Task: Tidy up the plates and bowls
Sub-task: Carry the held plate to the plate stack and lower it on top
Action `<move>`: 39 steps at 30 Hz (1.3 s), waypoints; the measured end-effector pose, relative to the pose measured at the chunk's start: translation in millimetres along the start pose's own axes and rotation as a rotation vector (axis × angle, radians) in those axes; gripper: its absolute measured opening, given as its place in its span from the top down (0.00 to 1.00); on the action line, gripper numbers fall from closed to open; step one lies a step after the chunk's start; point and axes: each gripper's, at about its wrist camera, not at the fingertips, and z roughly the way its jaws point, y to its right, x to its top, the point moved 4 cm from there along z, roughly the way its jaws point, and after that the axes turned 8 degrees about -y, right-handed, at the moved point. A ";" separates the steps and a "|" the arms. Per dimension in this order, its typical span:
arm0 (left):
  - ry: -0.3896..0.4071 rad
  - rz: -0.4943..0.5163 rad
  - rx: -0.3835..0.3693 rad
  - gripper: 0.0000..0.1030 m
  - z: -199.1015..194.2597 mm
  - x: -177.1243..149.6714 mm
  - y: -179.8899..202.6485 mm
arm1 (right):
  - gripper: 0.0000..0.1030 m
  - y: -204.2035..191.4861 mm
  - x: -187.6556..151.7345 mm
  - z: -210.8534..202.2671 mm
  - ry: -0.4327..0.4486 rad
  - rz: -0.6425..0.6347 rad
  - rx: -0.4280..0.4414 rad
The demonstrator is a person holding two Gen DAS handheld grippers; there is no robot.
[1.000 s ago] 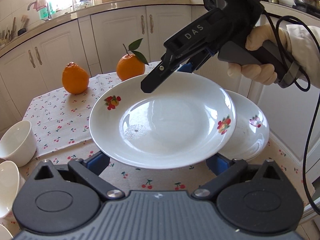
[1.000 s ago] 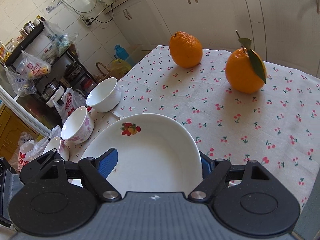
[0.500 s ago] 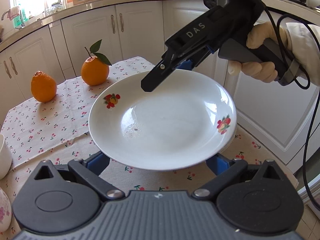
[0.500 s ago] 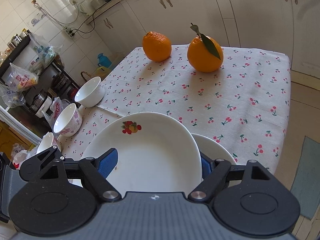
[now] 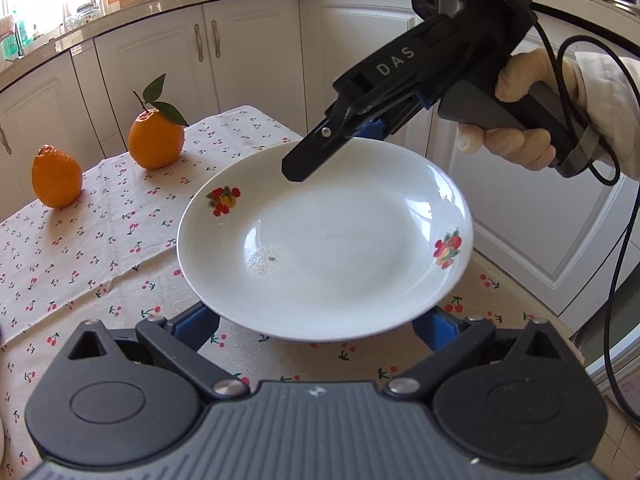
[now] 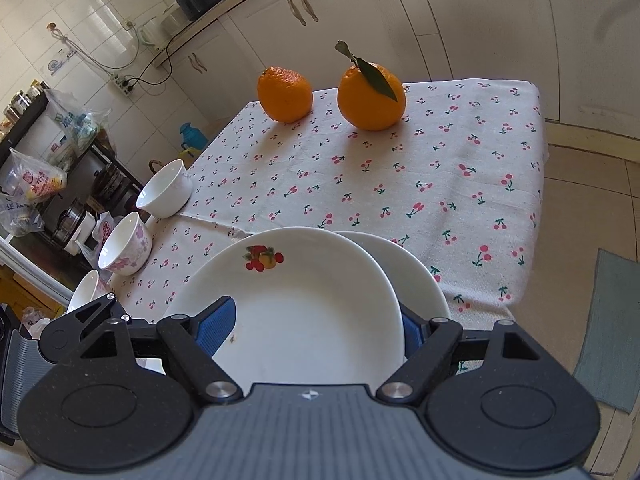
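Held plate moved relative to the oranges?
Yes. In the right wrist view, the plate in the right gripper has pulled back from the oranges, toward the table's near edge, over the second plate.

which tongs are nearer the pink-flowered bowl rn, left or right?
Left. The left tongs sit beside the pink-flowered bowl at the table edge; the right tongs clamp the fruit-print plate at its opposite rim, farther off.

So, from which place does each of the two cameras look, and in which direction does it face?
Left wrist: on the left gripper, facing the fruit-print plate and white cabinets; shows the gloved hand holding the right gripper.
Right wrist: on the right gripper, facing the tablecloth, second plate and bowls.
Shared: the plate and both oranges.
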 end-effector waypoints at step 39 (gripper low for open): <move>0.015 -0.006 -0.076 0.01 6.9 -1.2 -9.5 | 0.16 0.2 -22.0 -14.6 -0.005 0.011 -0.129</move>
